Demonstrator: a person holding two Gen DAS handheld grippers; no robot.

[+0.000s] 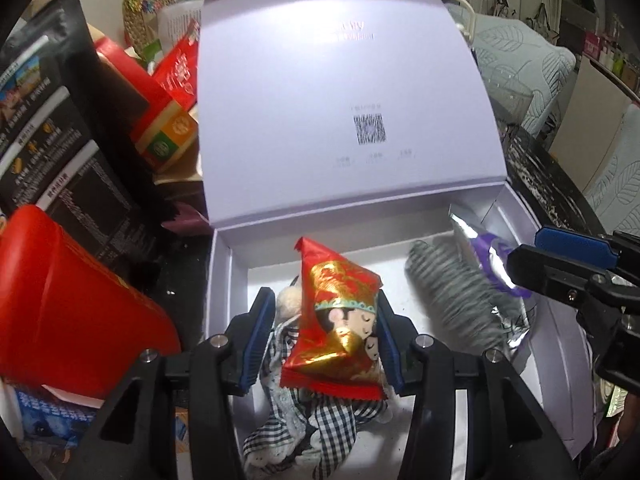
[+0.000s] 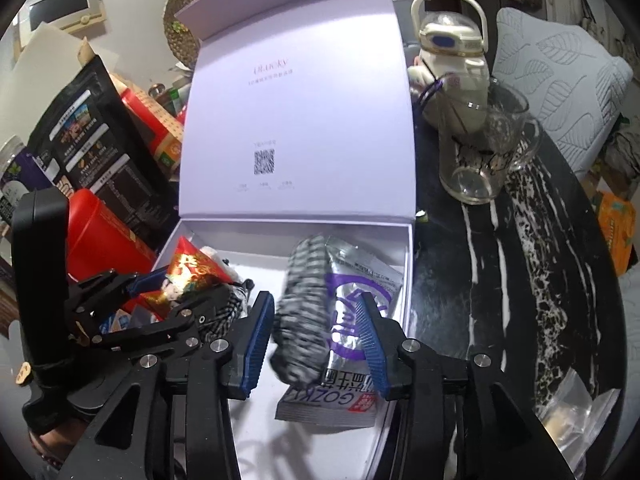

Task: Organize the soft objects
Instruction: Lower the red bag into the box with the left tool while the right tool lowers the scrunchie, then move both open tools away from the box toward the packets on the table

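An open white box (image 1: pixel 224 280) with its lid up holds the soft things. My left gripper (image 1: pixel 324 332) is open around a red and gold packet (image 1: pixel 340 312); the packet leans at the right pad, with a gap at the left pad. Under it lie a checked cloth (image 1: pixel 332 420) and a small cream plush ball (image 1: pixel 290 300). My right gripper (image 2: pixel 316 340) stands open over the box's right half, around a blurred grey striped soft item (image 2: pixel 300 320) and a silver and purple pouch (image 2: pixel 356 280). From the left wrist view the right gripper (image 1: pixel 528 256) shows at the pouch (image 1: pixel 492 256).
Left of the box stand a red container (image 1: pixel 72 312), a black printed bag (image 1: pixel 52 140) and red cartons (image 1: pixel 160 120). To its right, on the dark marbled table (image 2: pixel 520 260), are a glass mug (image 2: pixel 480 152), a white bottle (image 2: pixel 452 60) and a clear plastic bag (image 2: pixel 572 412).
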